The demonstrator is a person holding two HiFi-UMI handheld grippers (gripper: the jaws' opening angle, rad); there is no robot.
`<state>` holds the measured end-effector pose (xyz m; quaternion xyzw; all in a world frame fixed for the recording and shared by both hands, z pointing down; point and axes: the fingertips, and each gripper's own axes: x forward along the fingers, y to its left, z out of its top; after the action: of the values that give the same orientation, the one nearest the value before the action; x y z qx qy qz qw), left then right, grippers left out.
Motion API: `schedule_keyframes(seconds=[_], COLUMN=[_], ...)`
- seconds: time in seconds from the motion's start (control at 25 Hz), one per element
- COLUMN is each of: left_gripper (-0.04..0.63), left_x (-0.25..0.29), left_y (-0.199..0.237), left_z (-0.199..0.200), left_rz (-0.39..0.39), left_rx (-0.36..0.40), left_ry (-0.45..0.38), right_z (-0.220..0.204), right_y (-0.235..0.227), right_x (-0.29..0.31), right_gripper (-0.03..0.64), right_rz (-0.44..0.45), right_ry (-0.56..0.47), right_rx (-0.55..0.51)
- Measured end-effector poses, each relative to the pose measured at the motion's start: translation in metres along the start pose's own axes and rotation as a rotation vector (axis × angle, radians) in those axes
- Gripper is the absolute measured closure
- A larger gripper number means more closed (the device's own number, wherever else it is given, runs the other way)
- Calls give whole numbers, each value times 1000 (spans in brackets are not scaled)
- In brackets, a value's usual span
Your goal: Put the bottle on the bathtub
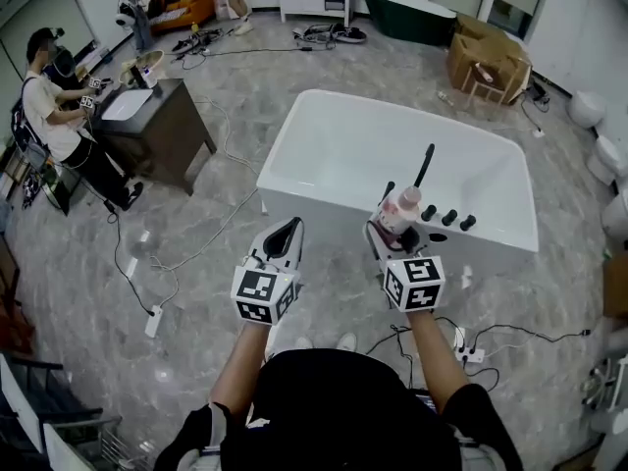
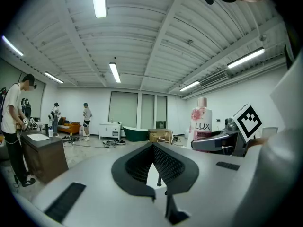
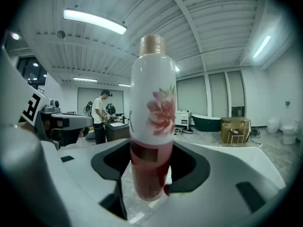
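My right gripper (image 1: 391, 232) is shut on a white and pink bottle (image 1: 399, 209) with a flower print (image 3: 152, 122) and a tan cap, held upright. It hangs over the near rim of the white bathtub (image 1: 324, 199), close to the black tap knobs (image 1: 448, 218). The left gripper (image 1: 285, 238) is shut with nothing between its jaws, level with the right one and just short of the tub's near wall. From the left gripper view (image 2: 155, 167) the bottle (image 2: 201, 123) shows at the right, in the other gripper.
A black hand shower (image 1: 424, 166) stands up from the tub's rim beside the knobs. A dark cabinet (image 1: 157, 130) with a person (image 1: 59, 116) at it stands at the left. Cables and a power strip (image 1: 153, 321) lie on the floor. Cardboard boxes (image 1: 488, 59) and a green tub (image 1: 407, 14) stand far back.
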<state>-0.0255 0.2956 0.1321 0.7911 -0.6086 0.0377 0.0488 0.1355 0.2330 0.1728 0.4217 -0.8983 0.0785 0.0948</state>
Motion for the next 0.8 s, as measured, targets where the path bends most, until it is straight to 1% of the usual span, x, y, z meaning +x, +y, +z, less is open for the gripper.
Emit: schedule_keyframes(seconds=[0.36,0.6,0.8], left_gripper=[583,583,583], left_x=[-1,4,10], left_y=[-23,-36,-26], left_z=[-11,-21,-17], left_rz=[33,46,62], left_rx=[-2,0,0], left_ry=[-3,16,20], right_z=[-11,-20,-17], right_y=[-11,-19,-23], right_x=[-9,-8,3], right_gripper=[362,362,362], right_rz=[53,81,87], right_ry=[4,17,21], right_rx=[-22,-17,-10])
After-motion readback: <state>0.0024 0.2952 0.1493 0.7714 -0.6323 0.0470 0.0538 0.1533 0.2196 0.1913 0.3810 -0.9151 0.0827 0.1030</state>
